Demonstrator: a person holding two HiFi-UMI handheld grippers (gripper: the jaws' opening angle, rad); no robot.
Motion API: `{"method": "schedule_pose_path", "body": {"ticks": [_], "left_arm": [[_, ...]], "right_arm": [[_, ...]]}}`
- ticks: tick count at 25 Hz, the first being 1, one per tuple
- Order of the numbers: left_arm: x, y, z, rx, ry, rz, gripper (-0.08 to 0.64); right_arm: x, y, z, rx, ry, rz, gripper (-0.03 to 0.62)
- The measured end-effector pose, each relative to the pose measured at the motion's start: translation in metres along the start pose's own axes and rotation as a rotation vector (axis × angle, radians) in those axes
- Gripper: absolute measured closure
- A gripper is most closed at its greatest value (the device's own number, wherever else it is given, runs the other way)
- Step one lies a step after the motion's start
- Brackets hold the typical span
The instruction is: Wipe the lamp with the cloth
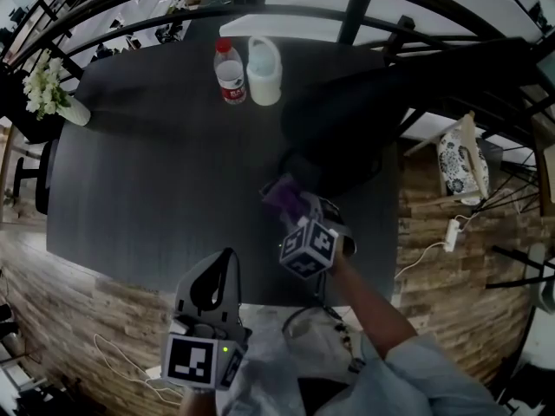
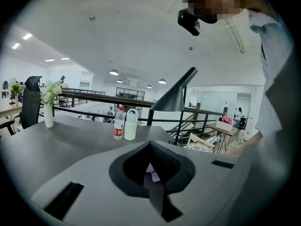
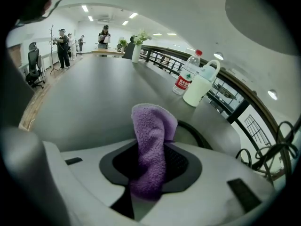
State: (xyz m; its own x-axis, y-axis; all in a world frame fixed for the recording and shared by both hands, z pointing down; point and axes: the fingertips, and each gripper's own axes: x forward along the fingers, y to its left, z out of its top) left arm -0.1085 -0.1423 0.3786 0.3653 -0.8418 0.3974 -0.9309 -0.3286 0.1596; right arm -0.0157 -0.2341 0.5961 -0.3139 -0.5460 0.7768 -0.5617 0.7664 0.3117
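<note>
Pinching the purple cloth (image 3: 150,142) tight in my right claw (image 1: 295,208), I'm hovering it over the table's (image 1: 156,189) near edge with the matte black lamp (image 1: 368,121) looming close at 1 o'clock, while my closed left claw (image 1: 224,267) is hanging farther back at 7.

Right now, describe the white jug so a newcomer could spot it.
On the dark table, two containers stand together at the far edge by the railing. The jug is opaque white with a loop handle, unlike the clear, red-capped bottle beside it.
</note>
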Motion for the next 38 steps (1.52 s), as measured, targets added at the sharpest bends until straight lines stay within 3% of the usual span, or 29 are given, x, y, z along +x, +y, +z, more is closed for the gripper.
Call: {"method": "schedule_pose_path", "body": {"ticks": [6, 16, 22, 28, 32, 38], "left_arm": [[0.007, -0.014, 0.002, 0.007, -0.003, -0.024, 0.552], [0.015, -0.041, 0.005, 0.026, -0.001, -0.072, 0.552], [0.016, -0.048, 0.015, 0.041, -0.023, -0.081, 0.552], [0.017, -0.053, 0.024, 0.054, -0.041, -0.098, 0.552], [0.020, -0.056, 0.032, 0.067, -0.060, -0.116, 0.552], [0.023, -0.059, 0.041, 0.071, -0.071, -0.128, 0.554]], "right_arm": [[-0.019, -0.018, -0.039, 0.032, 0.018, -0.030, 0.462], [-0.038, -0.091, -0.103, 0.080, 0.100, -0.174, 0.462], [-0.050, -0.100, -0.111, 0.088, 0.119, -0.211, 0.462], [-0.071, -0.107, -0.126, 0.170, 0.142, -0.264, 0.462], [-0.101, -0.113, -0.129, 0.251, 0.097, -0.306, 0.462], [-0.162, -0.117, -0.102, 0.379, -0.073, -0.350, 0.462]]}}
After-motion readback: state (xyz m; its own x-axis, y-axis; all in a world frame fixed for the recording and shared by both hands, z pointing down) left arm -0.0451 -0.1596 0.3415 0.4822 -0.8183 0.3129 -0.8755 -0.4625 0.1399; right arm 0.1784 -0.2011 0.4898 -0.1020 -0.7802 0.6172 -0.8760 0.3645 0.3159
